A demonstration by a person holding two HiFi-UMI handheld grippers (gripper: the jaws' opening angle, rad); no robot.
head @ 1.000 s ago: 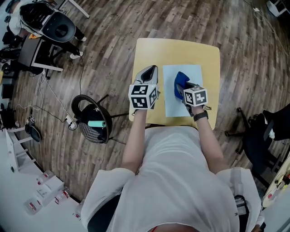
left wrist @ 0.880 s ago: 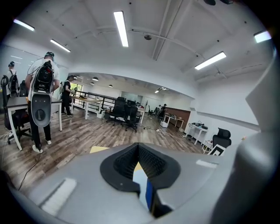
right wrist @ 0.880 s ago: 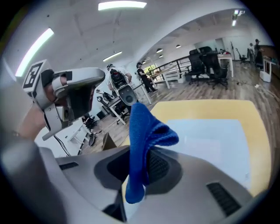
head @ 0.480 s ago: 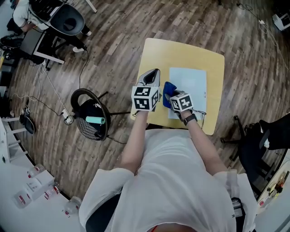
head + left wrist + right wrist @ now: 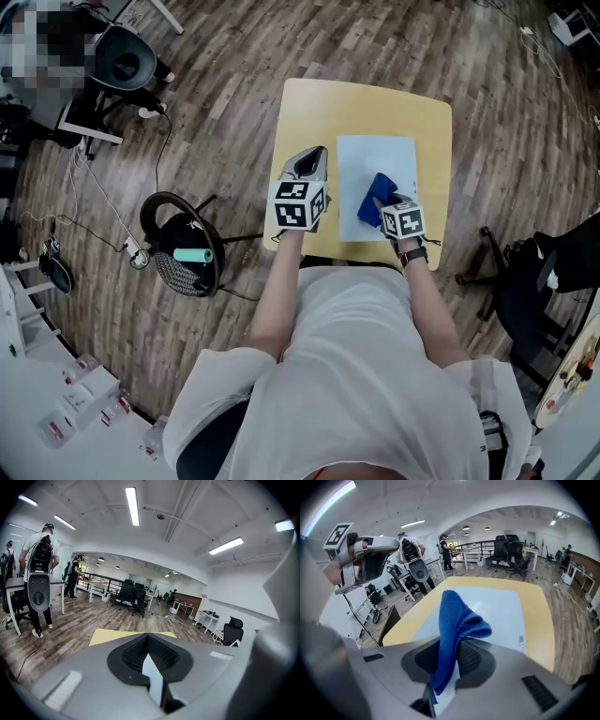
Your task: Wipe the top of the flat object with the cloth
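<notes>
**Inspector:** The right gripper [image 5: 440, 686] is clamping the blue cloth [image 5: 454, 620] by a fold. The rest of the cloth is bunching up ahead of the jaws. The left gripper [image 5: 152, 681] is showing its jaws together with nothing between them.

**Assessor:** Where is the work lying?

**Inspector:** The cloth [image 5: 375, 199] is sitting over the near right part of the flat object [image 5: 375, 155], a pale sheet on the yellow table [image 5: 366, 101]. I cannot tell whether the cloth is pressing on it. The left gripper [image 5: 312, 161] is hanging at the table's left edge, just beside the sheet and not on it.

**Assessor:** What are the hazards?

**Inspector:** I am judging two. The grip is taking only a narrow fold, so drag could pull the cloth out of the jaws. Nothing is pinning the sheet either, and it looks thin. A firm stroke could push it across the table or ruck it, and its near edge is lying close to the table's near edge.

**Assessor:** Is there any writing?

**Inspector:** A small dark mark is showing at the right margin of the flat object [image 5: 520, 641], too small to read. The marker cubes are carrying square patterns only. No signage in the office beyond is legible.
</notes>
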